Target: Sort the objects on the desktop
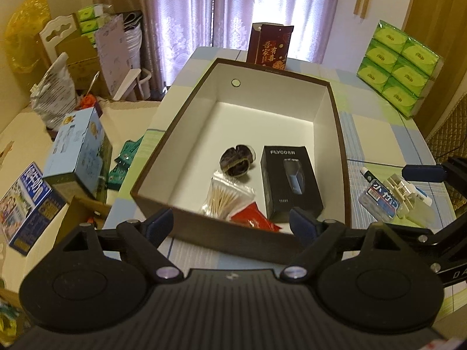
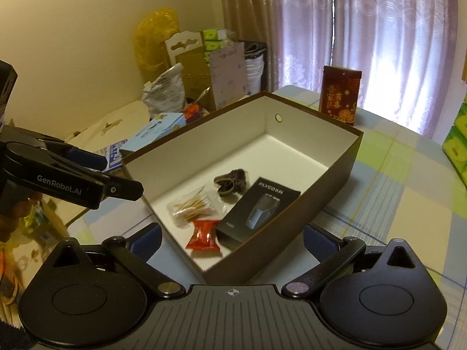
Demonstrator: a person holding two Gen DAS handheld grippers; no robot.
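1. Currently both grippers, left (image 1: 232, 223) and right (image 2: 232, 240), hover at the near rim of the brown box (image 1: 338, 122); jaws wide, holding nothing.
2. Inside the box: black shaver carton (image 1: 290, 182), cotton swab bag (image 1: 224, 197), red snack packet (image 1: 254, 218), dark dried fruit (image 1: 236, 160).
3. Right of the box on the tabletop (image 1: 376, 134): clear case with a blue label (image 1: 381, 201).

Table (image 1: 367, 145), covered in a pale blue, green and white checked cloth. Directly on it stood: one open brown box (image 1: 338, 134); one dark red carton (image 1: 270, 45) upright behind it; stacked green tissue packs (image 1: 398, 68); small clear-packaged items (image 1: 379, 199) beside the box.
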